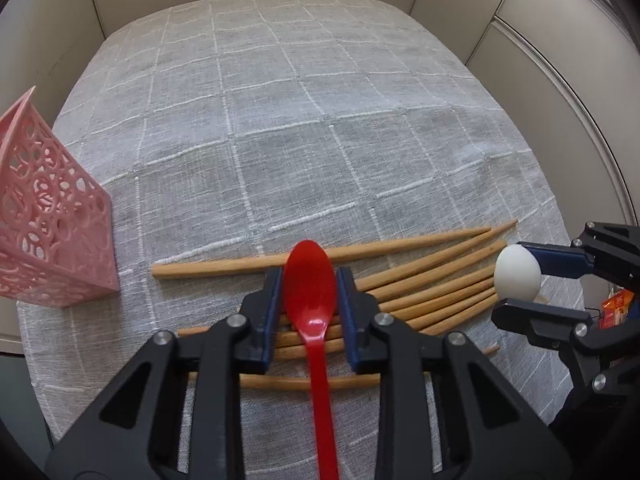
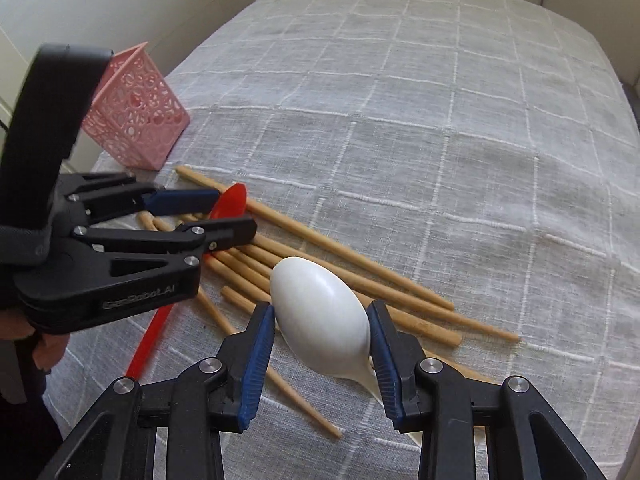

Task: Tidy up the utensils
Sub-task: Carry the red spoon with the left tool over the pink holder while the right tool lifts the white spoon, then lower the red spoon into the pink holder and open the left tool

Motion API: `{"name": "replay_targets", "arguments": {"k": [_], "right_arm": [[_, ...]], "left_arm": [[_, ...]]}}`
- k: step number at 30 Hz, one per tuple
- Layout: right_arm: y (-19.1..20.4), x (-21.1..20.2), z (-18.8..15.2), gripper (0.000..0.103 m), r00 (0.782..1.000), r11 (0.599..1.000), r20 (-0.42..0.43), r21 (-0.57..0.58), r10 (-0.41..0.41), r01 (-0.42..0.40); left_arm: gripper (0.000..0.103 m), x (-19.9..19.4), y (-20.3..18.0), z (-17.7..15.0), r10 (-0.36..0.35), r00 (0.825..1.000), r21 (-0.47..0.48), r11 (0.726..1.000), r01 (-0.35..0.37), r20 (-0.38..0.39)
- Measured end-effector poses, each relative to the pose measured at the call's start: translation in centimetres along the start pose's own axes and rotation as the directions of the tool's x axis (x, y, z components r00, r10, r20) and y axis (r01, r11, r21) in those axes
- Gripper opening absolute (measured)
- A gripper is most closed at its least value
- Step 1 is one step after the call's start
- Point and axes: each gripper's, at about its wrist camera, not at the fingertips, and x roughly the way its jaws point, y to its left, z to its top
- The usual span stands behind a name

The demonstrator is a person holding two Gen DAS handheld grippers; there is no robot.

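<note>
My left gripper (image 1: 309, 280) is shut on a red spoon (image 1: 310, 288), its pads on the bowl's sides and the handle running back under the camera. It also shows in the right wrist view (image 2: 230, 210) with the red spoon (image 2: 232, 202). My right gripper (image 2: 322, 312) is shut on a white spoon (image 2: 320, 320), bowl forward; in the left wrist view the right gripper (image 1: 516, 276) holds the white spoon (image 1: 518, 274) at the right edge. Several wooden chopsticks (image 1: 420, 276) (image 2: 360, 284) lie scattered under both grippers. A pink lattice holder (image 1: 48, 232) (image 2: 136, 112) stands at the left.
The table wears a grey cloth with a white grid (image 1: 320, 120) (image 2: 440, 120). Pale wall panels (image 1: 560, 80) close in behind and to the right. An orange packet (image 1: 616, 308) shows behind the right gripper. The holder stands near the table's left edge.
</note>
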Motion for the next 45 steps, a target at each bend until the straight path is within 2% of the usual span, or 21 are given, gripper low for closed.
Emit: {"name": "replay_targets", "arguments": {"k": [4, 7, 9, 12, 14, 17, 18, 20, 21, 22, 24, 26, 28, 34, 35, 36, 40, 45], "right_arm": [[-0.5, -0.9, 0.2, 0.042, 1.0, 0.999, 0.03, 0.037, 0.002, -0.003], [-1.0, -1.8, 0.2, 0.042, 0.995, 0.995, 0.083, 0.085, 0.047, -0.055], [-1.5, -2.9, 0.4, 0.042, 0.986, 0.987, 0.134, 0.114, 0.094, -0.11], [-1.4, -4.7, 1.2, 0.042, 0.963, 0.97, 0.215, 0.142, 0.162, -0.195], [-0.9, -6.0, 1.9, 0.042, 0.944, 0.959, 0.264, 0.145, 0.2, -0.244], [-0.1, -7.6, 3.2, 0.042, 0.905, 0.934, 0.333, 0.141, 0.267, -0.327], [0.2, -8.0, 3.6, 0.042, 0.889, 0.925, 0.355, 0.138, 0.289, -0.355], [0.9, -8.6, 4.5, 0.042, 0.856, 0.903, 0.394, 0.126, 0.334, -0.41], [1.3, -8.9, 5.0, 0.042, 0.84, 0.893, 0.411, 0.119, 0.353, -0.433], [1.8, -9.0, 5.7, 0.042, 0.825, 0.883, 0.426, 0.111, 0.371, -0.455], [2.6, -9.1, 6.6, 0.042, 0.799, 0.866, 0.448, 0.098, 0.401, -0.49], [3.4, -9.0, 7.3, 0.042, 0.783, 0.856, 0.457, 0.086, 0.421, -0.51], [4.1, -8.6, 7.8, 0.042, 0.779, 0.854, 0.459, 0.078, 0.428, -0.515], [4.7, -7.5, 8.7, 0.043, 0.763, 0.837, 0.468, 0.083, 0.446, -0.541], [4.6, -7.4, 9.0, 0.043, 0.76, 0.834, 0.47, 0.087, 0.448, -0.545], [4.6, -7.2, 9.2, 0.043, 0.759, 0.832, 0.471, 0.09, 0.449, -0.548], [4.7, -6.9, 9.6, 0.043, 0.75, 0.823, 0.48, 0.095, 0.455, -0.561], [5.1, -6.2, 10.5, 0.043, 0.721, 0.8, 0.5, 0.089, 0.479, -0.593]], "left_arm": [[0.028, -1.0, 0.6, -0.1, 0.021, 0.999, -0.022, 1.0, -0.02, 0.04], [0.028, -3.5, 0.5, -0.2, 0.005, 0.993, -0.034, 0.999, -0.001, 0.115], [0.028, -5.9, 0.7, 0.1, -0.008, 0.983, -0.033, 0.999, 0.014, 0.184], [0.028, -10.4, 0.7, 0.3, 0.0, 0.952, -0.028, 1.0, 0.009, 0.307], [0.028, -13.5, 1.2, 0.6, 0.013, 0.918, -0.041, 0.999, 0.004, 0.396], [0.028, -18.2, 3.0, 1.2, 0.056, 0.851, -0.083, 0.996, -0.015, 0.522], [0.028, -19.6, 3.7, 1.4, 0.072, 0.825, -0.098, 0.995, -0.021, 0.56], [0.028, -22.0, 5.5, 1.9, 0.123, 0.762, -0.137, 0.99, -0.045, 0.635], [0.028, -23.0, 6.5, 2.2, 0.158, 0.725, -0.162, 0.985, -0.065, 0.67], [0.028, -23.5, 7.3, 2.6, 0.185, 0.7, -0.185, 0.98, -0.077, 0.69], [0.028, -24.0, 9.3, 3.4, 0.232, 0.661, -0.235, 0.968, -0.085, 0.713], [0.028, -23.7, 10.7, 3.8, 0.268, 0.625, -0.271, 0.958, -0.093, 0.733], [0.028, -23.1, 12.1, 4.3, 0.301, 0.59, -0.3, 0.949, -0.103, 0.749], [0.028, -20.0, 12.6, 4.2, 0.373, 0.509, -0.34, 0.927, -0.16, 0.776], [0.028, -19.4, 12.6, 4.2, 0.388, 0.502, -0.348, 0.921, -0.177, 0.773], [0.028, -18.6, 12.7, 4.2, 0.396, 0.503, -0.35, 0.918, -0.188, 0.768], [0.028, -17.2, 12.9, 3.3, 0.403, 0.529, -0.345, 0.915, -0.209, 0.747], [0.028, -16.5, 13.7, 2.9, 0.387, 0.589, -0.338, 0.92, -0.197, 0.71]]}}
